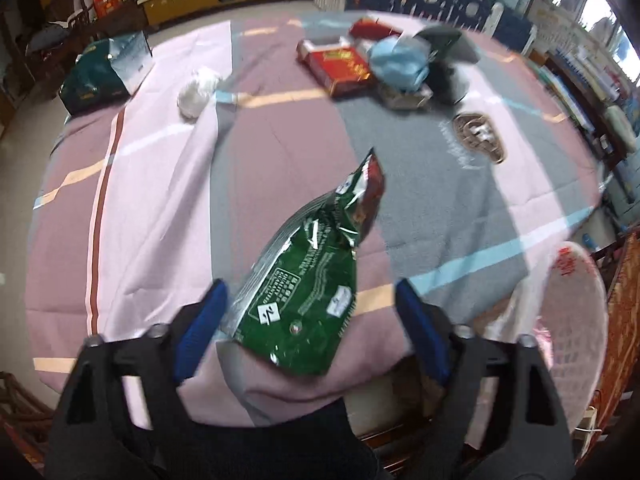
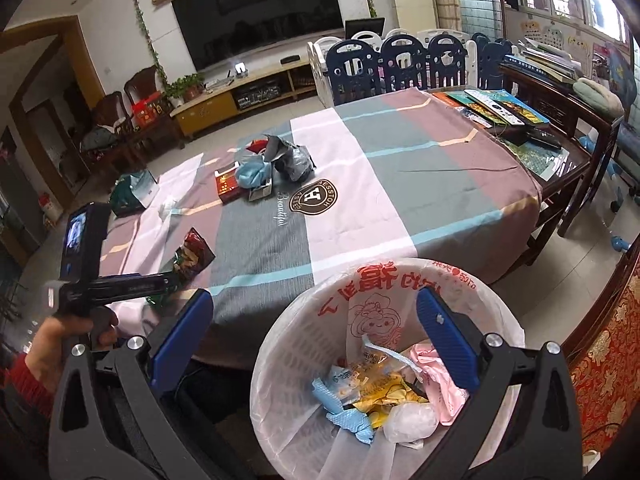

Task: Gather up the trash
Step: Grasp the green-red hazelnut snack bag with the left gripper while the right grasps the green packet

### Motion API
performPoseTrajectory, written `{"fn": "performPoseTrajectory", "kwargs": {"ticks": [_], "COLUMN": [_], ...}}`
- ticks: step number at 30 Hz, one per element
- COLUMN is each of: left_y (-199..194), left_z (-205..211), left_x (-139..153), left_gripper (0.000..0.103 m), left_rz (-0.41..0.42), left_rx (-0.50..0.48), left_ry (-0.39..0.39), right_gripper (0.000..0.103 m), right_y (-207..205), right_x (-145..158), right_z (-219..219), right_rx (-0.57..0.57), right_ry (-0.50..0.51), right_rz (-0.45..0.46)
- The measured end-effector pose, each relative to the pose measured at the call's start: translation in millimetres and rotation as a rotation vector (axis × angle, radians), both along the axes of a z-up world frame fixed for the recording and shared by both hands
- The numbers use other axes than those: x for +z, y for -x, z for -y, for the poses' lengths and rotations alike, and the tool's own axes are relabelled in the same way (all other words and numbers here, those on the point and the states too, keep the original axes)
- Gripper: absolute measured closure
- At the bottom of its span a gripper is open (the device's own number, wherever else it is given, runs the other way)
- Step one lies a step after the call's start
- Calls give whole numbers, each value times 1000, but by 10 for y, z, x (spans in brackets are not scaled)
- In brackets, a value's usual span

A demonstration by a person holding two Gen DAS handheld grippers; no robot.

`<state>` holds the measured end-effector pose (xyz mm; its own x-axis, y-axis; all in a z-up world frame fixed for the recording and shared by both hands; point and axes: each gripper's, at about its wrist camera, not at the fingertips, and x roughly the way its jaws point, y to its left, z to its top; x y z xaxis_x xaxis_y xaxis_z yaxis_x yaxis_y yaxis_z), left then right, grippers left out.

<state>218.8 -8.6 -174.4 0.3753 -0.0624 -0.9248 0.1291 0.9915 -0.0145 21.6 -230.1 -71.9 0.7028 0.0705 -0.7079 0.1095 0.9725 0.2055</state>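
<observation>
A green foil snack bag (image 1: 308,276) lies on the table near its front edge, between the wide-apart blue fingers of my left gripper (image 1: 310,308), which is open around it. The bag also shows in the right wrist view (image 2: 192,254), next to the left gripper's body. My right gripper (image 2: 316,316) is open and empty, above the white lined trash basket (image 2: 296,344), which holds several wrappers. More trash lies far across the table: a red box (image 1: 340,66), a blue bag (image 1: 398,62), a white wad (image 1: 198,90).
A dark green bag (image 1: 100,72) sits at the table's far left. The basket (image 1: 576,312) stands off the table's right front edge. A side table with books (image 2: 516,120) and a blue-white fence (image 2: 400,64) stand beyond.
</observation>
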Motion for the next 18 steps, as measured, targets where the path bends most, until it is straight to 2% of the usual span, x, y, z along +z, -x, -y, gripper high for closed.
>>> {"fn": "performPoseTrajectory", "kwargs": {"ticks": [1,2,3,5,11,15,18], "left_y": [-44,-82,-104,-104,154,244,241], "left_z": [21,17,-2,-68,-463,-620,-613], "left_x": [-65,-117,-158,-151,167,224,241], "left_gripper": [50,72,81,85,86,86,87], "left_rz": [-21,-40,-55,-29,208,251,256], "left_rx": [5,13,27,75,243,293,291], "left_ry": [-17,-17,-4,24,151,206,211], "right_gripper": [4,4,4,4,4,4,4], "right_y": [-50,-145,-245,-470,-1544,-2426,-3003], "right_x": [-14,-33,-46,-66,-104,-120,-261], "right_z": [-13,-41,-71,-114,-329,-489,-615], "right_rx": [4,10,17,25,35,31,25], "right_ry": [2,11,24,50,128,202,254], "right_rz": [-3,-7,-9,-6,50,62,-5]}}
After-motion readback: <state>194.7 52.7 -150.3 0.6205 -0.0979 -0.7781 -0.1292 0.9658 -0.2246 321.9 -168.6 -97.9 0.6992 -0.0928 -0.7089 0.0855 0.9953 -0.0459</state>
